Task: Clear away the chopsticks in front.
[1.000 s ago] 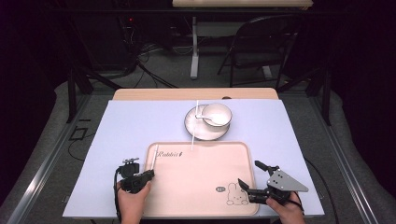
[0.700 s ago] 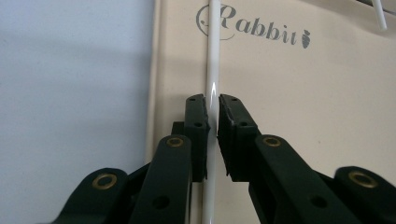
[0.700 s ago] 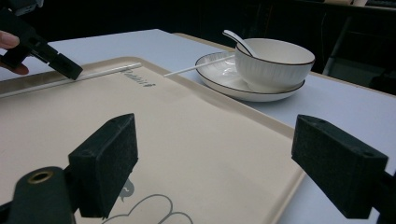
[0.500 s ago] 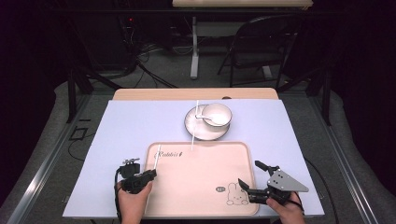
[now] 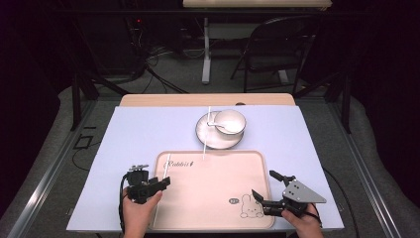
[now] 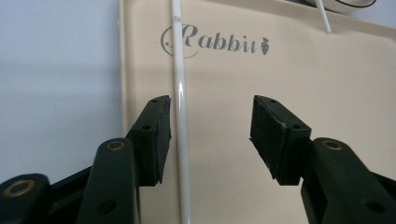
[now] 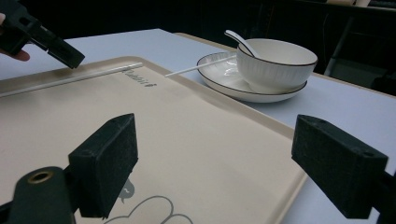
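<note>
1. So, the left tongs [image 6: 211, 140] have just been opening, and the thin white chopstick [image 6: 180, 116] lies between the jaws, right beside one pad but not pinched. It rests flat on the beige plastic tray with the "Rabbit" print [image 5: 218, 198], close along its left rim.

2. Biggest risk, I'd say: the stick is round and glossy, so a nudge from that near pad as the tongs back off could roll it or swing it off line.

3. It's also hard against the raised rim, so a re-grab there could scrape the lip and skate the stick away.

4. The right tongs [image 7: 224, 168] hang wide open and empty over the tray's near right corner, by the rabbit drawing. Nothing to drop there.

5. A second white chopstick [image 5: 207, 134] leans off the white round plate [image 5: 205, 139] with its tip onto the tray's far edge. Looks easy to knock if either hand reaches forward.

6. A white ribbed bowl [image 7: 275, 63] with a white spoon [image 7: 240, 41] sits on that plate, on the pale blue desk [image 5: 148, 129]. Well apart from both tongs, so not in the way.
</note>
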